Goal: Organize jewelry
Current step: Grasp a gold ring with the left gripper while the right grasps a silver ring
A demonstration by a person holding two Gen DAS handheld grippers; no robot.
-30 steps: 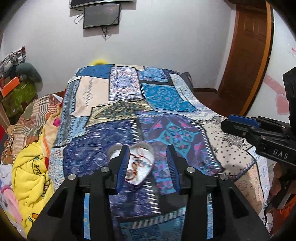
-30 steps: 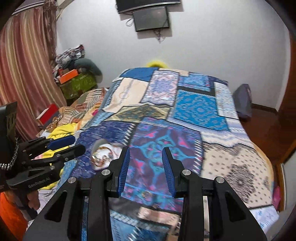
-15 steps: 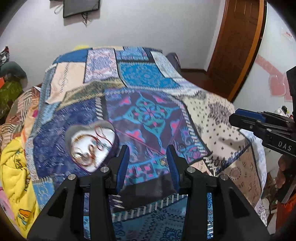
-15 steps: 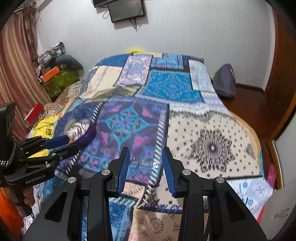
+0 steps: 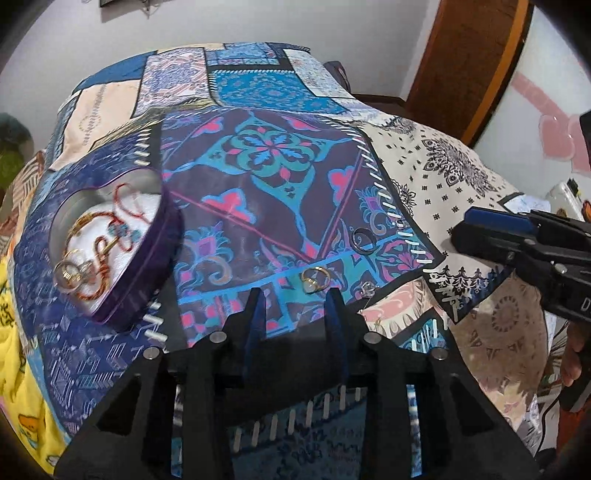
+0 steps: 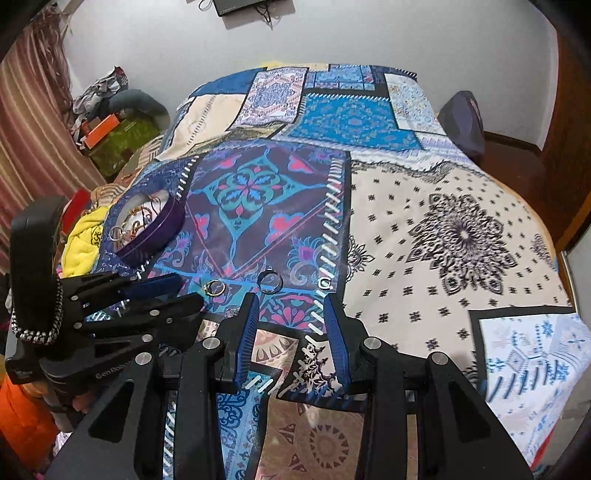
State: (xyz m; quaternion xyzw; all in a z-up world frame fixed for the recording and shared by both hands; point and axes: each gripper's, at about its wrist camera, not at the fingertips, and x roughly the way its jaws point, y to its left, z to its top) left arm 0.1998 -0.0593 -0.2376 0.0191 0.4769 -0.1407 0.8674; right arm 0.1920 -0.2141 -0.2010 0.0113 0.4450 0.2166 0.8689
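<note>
Lettering comes first as we look: "GenRobo…" runs along the body of the left gripper, and "D…" shows on the right gripper, the rest cut off by the picture's edge. We see both sets of jaws standing apart and empty above the near edge of the patchwork bedspread.

Just beyond the left fingertips lies a gold ring. A dark ring rests a little further in, near the white stitched seam, with a small clear bead closer to the edge. Toward the bedspread's left side sits a purple heart-shaped box, holding an orange cord bracelet and other pieces on white padding.

Off the left edge we see yellow bedding, then a green box. A dark cushion lies at the far right corner, and a wall screen hangs beyond.
</note>
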